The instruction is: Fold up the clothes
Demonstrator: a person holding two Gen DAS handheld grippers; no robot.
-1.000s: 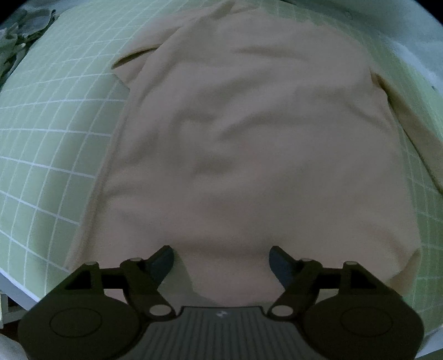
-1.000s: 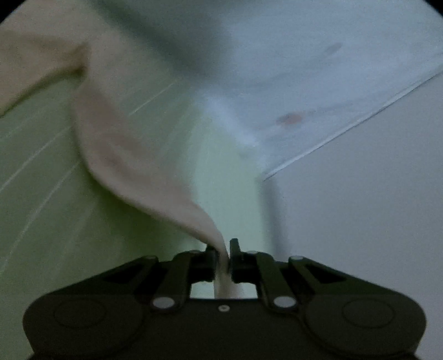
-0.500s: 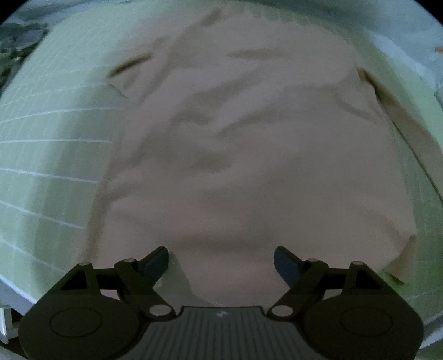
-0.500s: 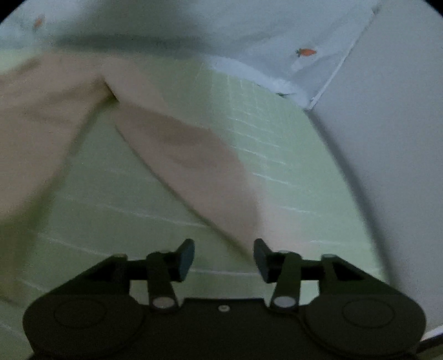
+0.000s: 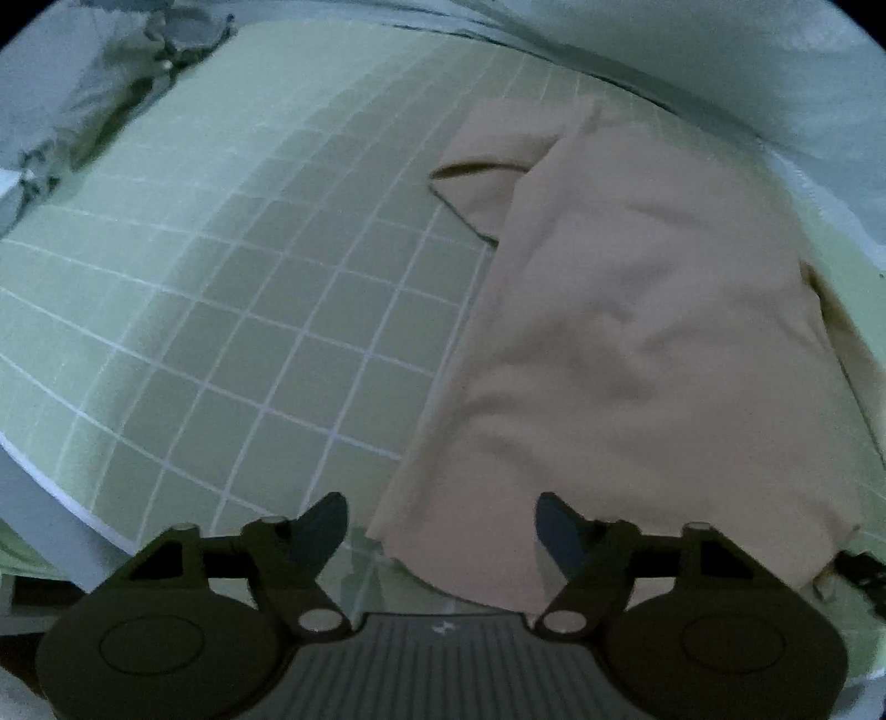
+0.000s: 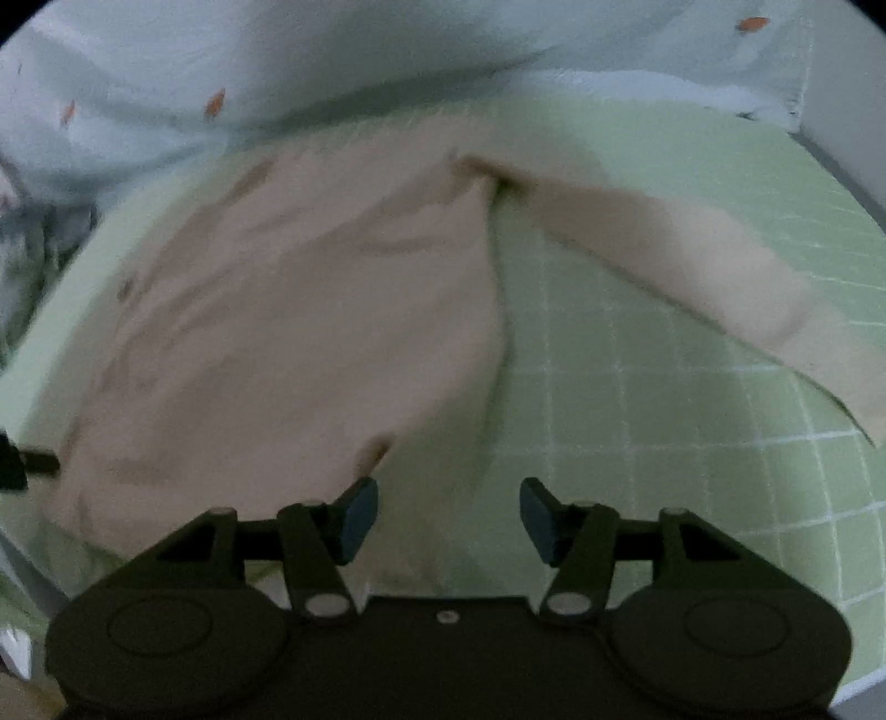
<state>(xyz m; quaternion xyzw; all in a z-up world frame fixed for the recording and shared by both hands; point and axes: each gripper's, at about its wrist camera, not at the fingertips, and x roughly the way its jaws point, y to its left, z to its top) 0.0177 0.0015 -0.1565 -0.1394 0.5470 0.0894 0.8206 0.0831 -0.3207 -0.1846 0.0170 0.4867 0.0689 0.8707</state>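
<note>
A: Where is the beige long-sleeved knit top (image 5: pixel 637 343)?

B: Spread flat on the pale green cutting mat with white grid lines (image 5: pixel 232 310). The mat lies on a light blue sheet with small orange prints (image 6: pixel 232 66); whether that covers a bench or a bed I cannot tell.

A: And the left tongs (image 5: pixel 441 526)?

B: Spread wide, holding nothing. They hang over the near-left corner of the top's hem. One sleeve (image 5: pixel 487 183) lies folded beside the body at the far side.

A: The right tongs (image 6: pixel 448 512)?

B: Also wide apart and empty, just off the top's right hem corner (image 6: pixel 376 448). The other sleeve (image 6: pixel 698 266) stretches straight out to the right across the mat.

A: Anything else in view?

B: A crumpled grey-green pile of cloth (image 5: pixel 166 39) at the mat's far-left edge. No containers in sight.
</note>
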